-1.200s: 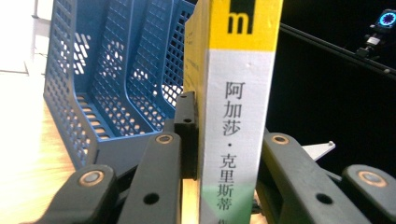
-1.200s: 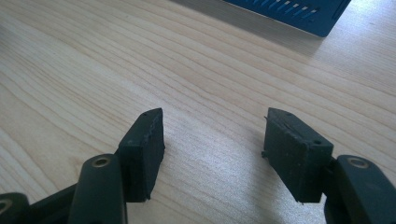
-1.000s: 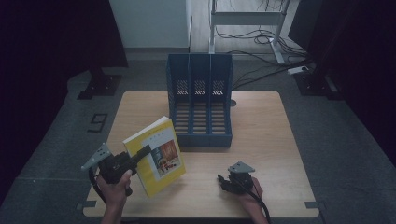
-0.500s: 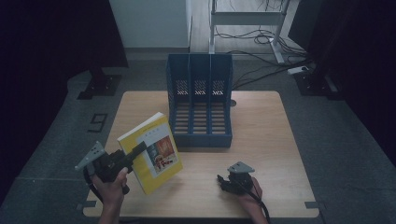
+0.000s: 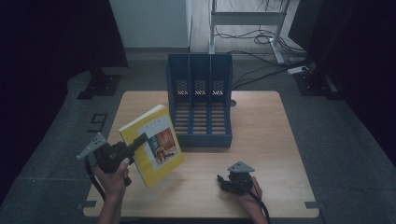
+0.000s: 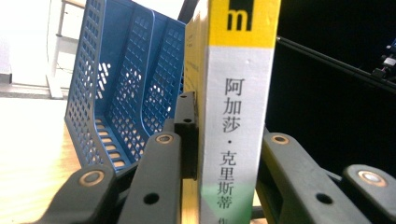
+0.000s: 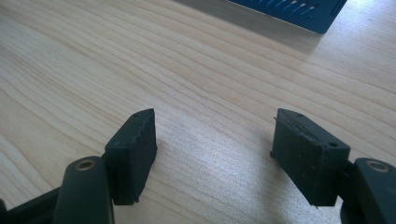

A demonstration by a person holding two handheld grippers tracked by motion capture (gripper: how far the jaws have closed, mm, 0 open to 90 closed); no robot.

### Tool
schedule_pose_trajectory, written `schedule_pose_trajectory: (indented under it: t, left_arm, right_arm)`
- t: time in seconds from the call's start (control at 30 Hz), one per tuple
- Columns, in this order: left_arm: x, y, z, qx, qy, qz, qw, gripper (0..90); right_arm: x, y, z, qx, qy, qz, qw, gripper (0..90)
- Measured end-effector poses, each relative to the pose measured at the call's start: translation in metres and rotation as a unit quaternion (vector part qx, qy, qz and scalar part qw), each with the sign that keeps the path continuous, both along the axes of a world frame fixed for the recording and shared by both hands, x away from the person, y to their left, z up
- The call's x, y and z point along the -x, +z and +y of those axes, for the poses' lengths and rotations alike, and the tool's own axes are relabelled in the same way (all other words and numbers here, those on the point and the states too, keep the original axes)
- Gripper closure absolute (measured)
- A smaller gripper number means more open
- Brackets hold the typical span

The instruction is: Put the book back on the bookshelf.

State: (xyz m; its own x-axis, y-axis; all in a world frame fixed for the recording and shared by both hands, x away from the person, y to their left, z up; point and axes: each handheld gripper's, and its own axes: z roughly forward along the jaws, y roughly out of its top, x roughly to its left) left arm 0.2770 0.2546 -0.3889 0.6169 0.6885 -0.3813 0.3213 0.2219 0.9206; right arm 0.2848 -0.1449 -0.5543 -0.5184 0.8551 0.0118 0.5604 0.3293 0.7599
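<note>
Beside the blue rack (image 5: 201, 100), the book (image 5: 156, 142) has tilted more upright.

Overhead plus two close jaw-level views

The book (image 5: 156, 142), clamped in the left hand-held gripper (image 5: 140, 140), has come up off the tabletop (image 5: 261, 140) since a second ago. Then it lay lower and closer to the person's edge; now it stands higher and tilted, its top corner nearer the blue rack (image 5: 201, 102). The left hand (image 5: 114, 170) has shifted slightly with it. The right hand-held gripper (image 7: 212, 140) has just been opening its jaws, with nothing between them.
</note>
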Motion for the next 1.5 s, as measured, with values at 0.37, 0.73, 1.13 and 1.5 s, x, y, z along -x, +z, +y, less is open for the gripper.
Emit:
schedule_pose_trajectory:
  t: [0.37,0.73,1.13,1.5]
  left_arm:
    - [-0.006,0.01,-0.002,-0.002,0.003,-0.001,1.0,75.7]
    - [-0.014,0.023,-0.005,-0.003,0.006,-0.004,1.0,75.6]
    - [-0.025,0.035,-0.011,0.003,-0.004,-0.006,1.0,75.6]
    - [-0.037,0.04,-0.01,-0.003,0.005,-0.004,1.0,75.6]
  right_arm:
    - [0.0,0.0,0.0,0.001,0.0,0.001,1.0,29.9]
    - [-0.001,0.0,0.0,0.0,-0.008,0.0,1.0,29.6]
    - [-0.001,0.0,-0.001,0.001,-0.019,0.0,0.9998,29.6]
    - [-0.001,0.0,-0.001,0.001,-0.022,0.0,0.9998,29.6]
